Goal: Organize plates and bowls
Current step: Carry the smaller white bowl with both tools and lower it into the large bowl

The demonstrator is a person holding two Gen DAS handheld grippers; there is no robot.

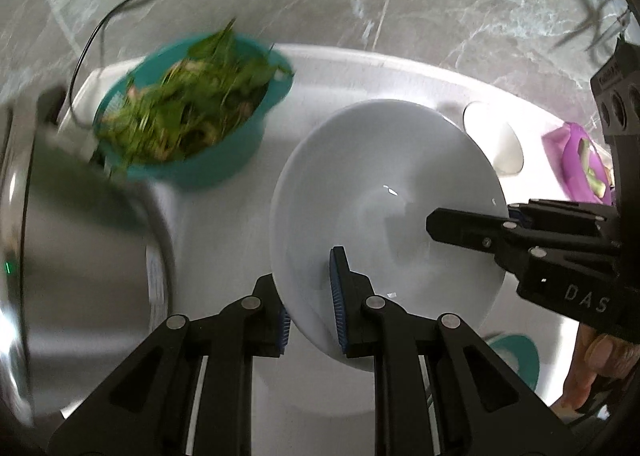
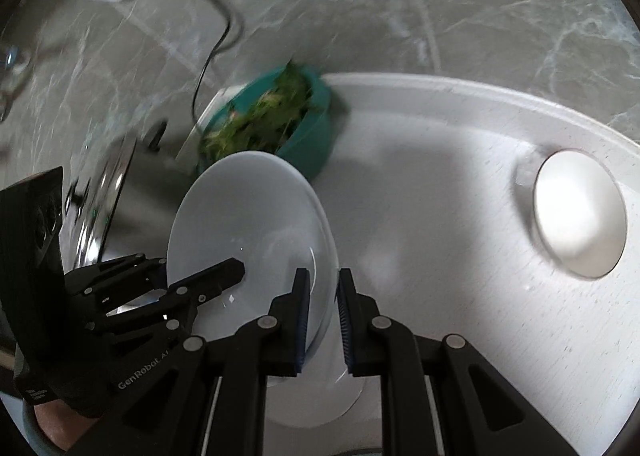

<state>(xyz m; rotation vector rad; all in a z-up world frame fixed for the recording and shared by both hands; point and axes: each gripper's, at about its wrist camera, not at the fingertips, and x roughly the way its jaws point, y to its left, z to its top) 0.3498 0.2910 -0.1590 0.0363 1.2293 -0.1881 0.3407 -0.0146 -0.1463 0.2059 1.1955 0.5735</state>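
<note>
A white plate (image 1: 384,192) is held tilted above the white table (image 1: 224,248). My left gripper (image 1: 312,300) is shut on its near rim. My right gripper (image 1: 472,224) comes in from the right and clamps the opposite rim. In the right wrist view the same plate (image 2: 248,216) sits between my right gripper's (image 2: 323,316) jaws, and the left gripper (image 2: 224,276) grips it from the left. A teal bowl (image 1: 224,152) full of green leaves stands behind the plate; it also shows in the right wrist view (image 2: 312,136).
A shiny steel pot (image 1: 80,248) stands at the left. A round white hole (image 2: 576,212) is set in the table at the right. A purple bag (image 1: 580,160) lies at the far right. A black cable (image 1: 120,4) runs across the marble floor.
</note>
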